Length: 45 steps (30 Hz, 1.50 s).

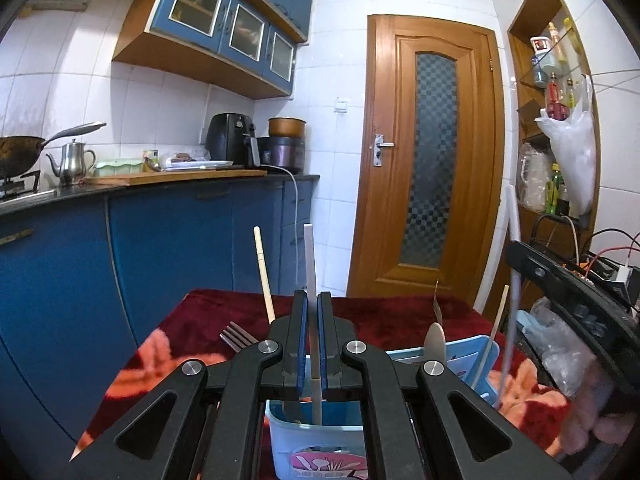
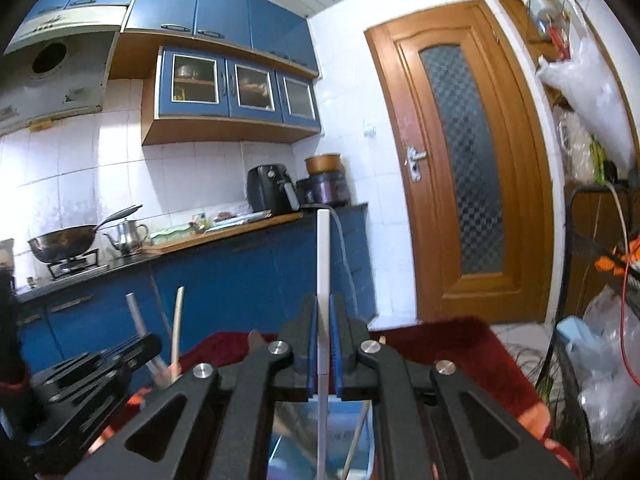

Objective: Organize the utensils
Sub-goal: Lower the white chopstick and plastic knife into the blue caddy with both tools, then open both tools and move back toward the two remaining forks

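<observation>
My left gripper [image 1: 313,297] is shut on an upright white chopstick [image 1: 309,256], whose lower end dips into a blue plastic utensil holder [image 1: 288,436] just under the jaws. To the right, more blue holder [image 1: 489,354] carries a metal spoon [image 1: 435,342] and a wooden chopstick [image 1: 498,328]. My right gripper [image 2: 323,305] is shut on another upright white chopstick [image 2: 323,256] that reaches down into the blue holder [image 2: 296,456]. In the left wrist view the right gripper [image 1: 518,258] stands at the right edge. A fork [image 1: 236,338] and a wooden chopstick [image 1: 264,276] stick up left of my left jaws.
The holders stand on a table under a dark red flowered cloth [image 1: 380,316]. Blue kitchen cabinets [image 1: 172,240] with a countertop run along the left, and a wooden door [image 1: 432,160] is straight ahead. Shelves, cables and plastic bags [image 1: 572,152] crowd the right side.
</observation>
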### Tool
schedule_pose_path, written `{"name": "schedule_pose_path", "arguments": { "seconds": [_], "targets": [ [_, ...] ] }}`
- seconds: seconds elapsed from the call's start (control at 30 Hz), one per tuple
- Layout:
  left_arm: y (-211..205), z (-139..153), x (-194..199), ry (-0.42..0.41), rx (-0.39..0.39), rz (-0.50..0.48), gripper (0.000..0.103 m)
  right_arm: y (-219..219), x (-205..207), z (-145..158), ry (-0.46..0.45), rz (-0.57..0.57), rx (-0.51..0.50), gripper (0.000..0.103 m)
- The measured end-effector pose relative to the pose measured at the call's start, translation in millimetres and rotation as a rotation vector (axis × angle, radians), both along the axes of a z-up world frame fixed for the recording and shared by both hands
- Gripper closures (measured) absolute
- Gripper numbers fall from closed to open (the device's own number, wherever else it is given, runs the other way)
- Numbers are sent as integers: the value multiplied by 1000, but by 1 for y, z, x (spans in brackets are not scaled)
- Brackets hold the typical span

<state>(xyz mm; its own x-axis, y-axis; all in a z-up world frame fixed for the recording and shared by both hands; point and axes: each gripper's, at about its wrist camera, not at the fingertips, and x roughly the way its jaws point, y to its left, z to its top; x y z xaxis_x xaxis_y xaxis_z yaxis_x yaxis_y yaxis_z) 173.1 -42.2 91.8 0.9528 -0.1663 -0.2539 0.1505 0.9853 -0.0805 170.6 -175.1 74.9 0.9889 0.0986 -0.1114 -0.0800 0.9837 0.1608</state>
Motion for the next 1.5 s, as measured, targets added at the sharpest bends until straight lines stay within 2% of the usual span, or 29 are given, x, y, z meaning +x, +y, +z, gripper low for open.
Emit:
{"name": "schedule_pose_path", "arguments": {
  "seconds": [0.17,0.4,0.47,0.5,0.57,0.8,1.0,1.13,1.5],
  "targets": [
    [0,0,0,2,-10,0,99,6,12,-12,0,-29,-51,95],
    [3,0,0,7,-26,-7,98,3,10,-29,95,22,-28,95],
    [4,0,0,11,-39,-17,87,1,8,-30,114,35,-18,89],
    [4,0,0,12,-42,-18,82,1,7,-30,119,41,-13,83],
    [4,0,0,25,-45,-24,67,-1,4,-28,125,54,4,80],
    [3,3,-10,68,-60,-48,66,-2,-17,-17,121,71,6,80],
    [2,10,-29,83,-42,-71,61,-4,-39,-8,136,79,7,76],
    [-2,13,-47,90,-5,-82,61,-7,-51,-8,176,93,16,68],
    [0,7,-87,170,28,-100,58,-5,-85,-18,323,124,10,64]
  ]
}}
